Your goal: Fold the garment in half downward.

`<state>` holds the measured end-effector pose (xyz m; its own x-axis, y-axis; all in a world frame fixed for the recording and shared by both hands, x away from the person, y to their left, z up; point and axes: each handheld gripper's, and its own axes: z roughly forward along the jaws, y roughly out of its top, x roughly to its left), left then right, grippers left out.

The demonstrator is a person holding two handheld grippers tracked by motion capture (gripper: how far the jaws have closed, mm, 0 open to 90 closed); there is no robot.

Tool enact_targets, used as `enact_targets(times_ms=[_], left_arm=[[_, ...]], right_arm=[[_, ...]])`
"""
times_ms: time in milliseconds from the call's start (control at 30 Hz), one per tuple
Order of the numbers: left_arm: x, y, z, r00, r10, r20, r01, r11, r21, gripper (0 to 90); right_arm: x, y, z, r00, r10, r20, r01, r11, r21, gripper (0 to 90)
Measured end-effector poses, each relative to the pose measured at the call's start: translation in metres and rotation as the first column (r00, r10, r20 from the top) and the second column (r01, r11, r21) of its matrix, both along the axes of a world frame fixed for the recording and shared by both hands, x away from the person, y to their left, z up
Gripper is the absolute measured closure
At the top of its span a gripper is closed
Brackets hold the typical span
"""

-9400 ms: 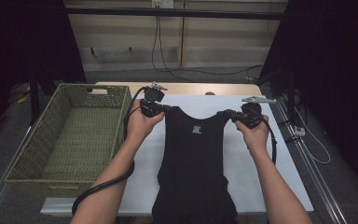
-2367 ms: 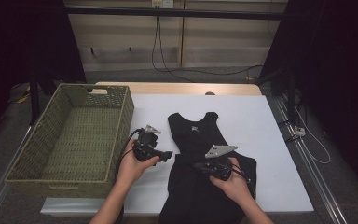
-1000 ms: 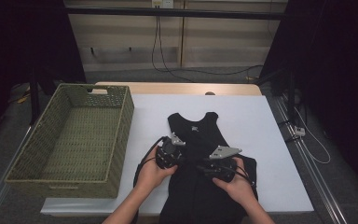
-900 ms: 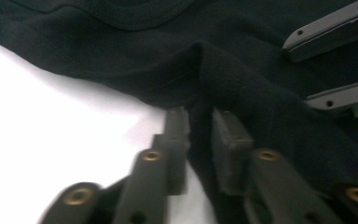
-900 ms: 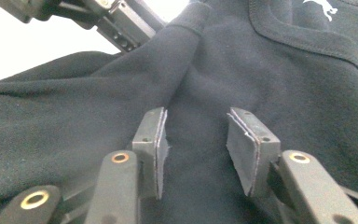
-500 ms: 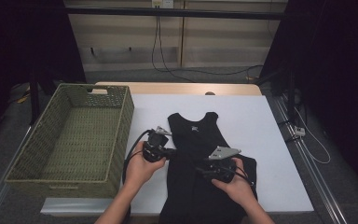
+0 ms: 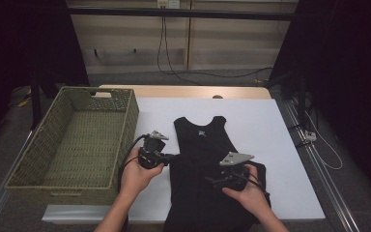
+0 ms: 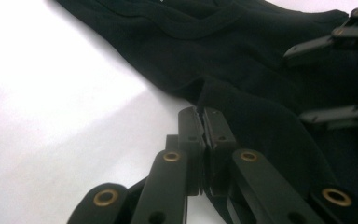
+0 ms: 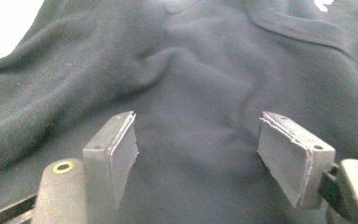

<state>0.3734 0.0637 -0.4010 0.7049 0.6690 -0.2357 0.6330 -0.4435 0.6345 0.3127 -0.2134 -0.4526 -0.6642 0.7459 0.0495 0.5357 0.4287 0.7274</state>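
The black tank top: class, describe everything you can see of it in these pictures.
The black tank top is sleeveless, of soft matte fabric, with a small white mark below the scooped neckline. It lies wrinkled on the white table, neckline away from the person, hem toward the near edge. The left gripper is shut, pinching its side edge. The right gripper, jaws apart and just opening, rests over the cloth.

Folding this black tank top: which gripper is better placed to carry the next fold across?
Left, probably. The left gripper has its jaws shut on the edge of the black tank top, pinching a fold of cloth. The right gripper has just been opening its jaws and hangs over the cloth, gripping nothing.
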Motion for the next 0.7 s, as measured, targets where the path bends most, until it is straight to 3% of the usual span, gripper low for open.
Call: enact_targets(times_ms=[233, 367, 533, 700], left_arm=[[0.002, 0.002, -0.004, 0.9998, 0.002, -0.019, -0.002, 1.0, -0.005, 87.6], [0.004, 0.0, -0.001, 0.9999, -0.005, -0.016, 0.005, 1.0, -0.001, 87.6], [0.009, -0.003, 0.001, 0.9994, -0.022, -0.028, 0.022, 0.9998, -0.001, 87.6], [0.011, -0.006, -0.002, 0.9994, -0.026, -0.025, 0.027, 0.9993, 0.027, 87.6]], right_arm=[[-0.013, -0.038, 0.009, 0.9959, -0.089, 0.018, 0.088, 0.9957, 0.027, 25.7], [-0.016, -0.055, 0.009, 0.986, -0.165, 0.023, 0.165, 0.986, 0.027, 21.7], [-0.02, -0.075, 0.009, 0.9628, -0.27, 0.016, 0.268, 0.9619, 0.052, 15.5], [-0.029, -0.094, 0.01, 0.9304, -0.366, 0.012, 0.365, 0.9289, 0.064, 14.7]])
